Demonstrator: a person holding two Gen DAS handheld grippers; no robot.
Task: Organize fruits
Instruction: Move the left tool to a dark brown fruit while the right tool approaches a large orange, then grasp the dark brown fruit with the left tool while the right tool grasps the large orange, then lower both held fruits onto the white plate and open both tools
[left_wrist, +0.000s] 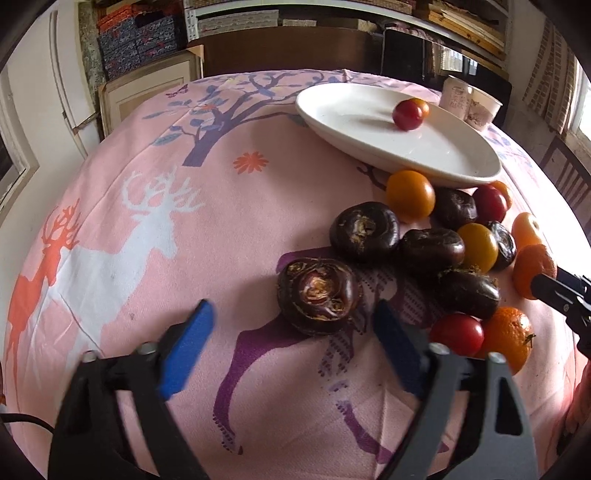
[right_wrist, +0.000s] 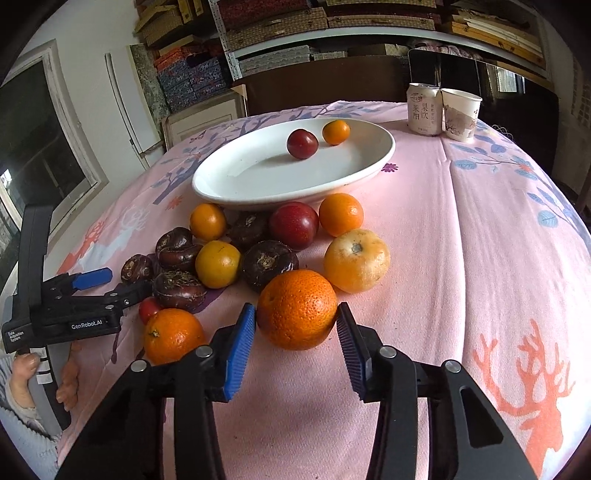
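Oranges (right_wrist: 297, 309), red plums (right_wrist: 293, 225) and dark water chestnuts (left_wrist: 318, 295) cluster before a white plate (right_wrist: 236, 184) (holding two small fruits).

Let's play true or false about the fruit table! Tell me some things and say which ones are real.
1. The white plate has two small fruits in it. True.
2. The right hand-held gripper has its pads against a big orange. True.
3. The left hand-held gripper is squeezing a red tomato. False: a dark brown water chestnut sits between its fingers, and the left finger is clear of it.
4. The plate is blue. False: it is white.
5. A can and a paper cup stand behind the plate. True.
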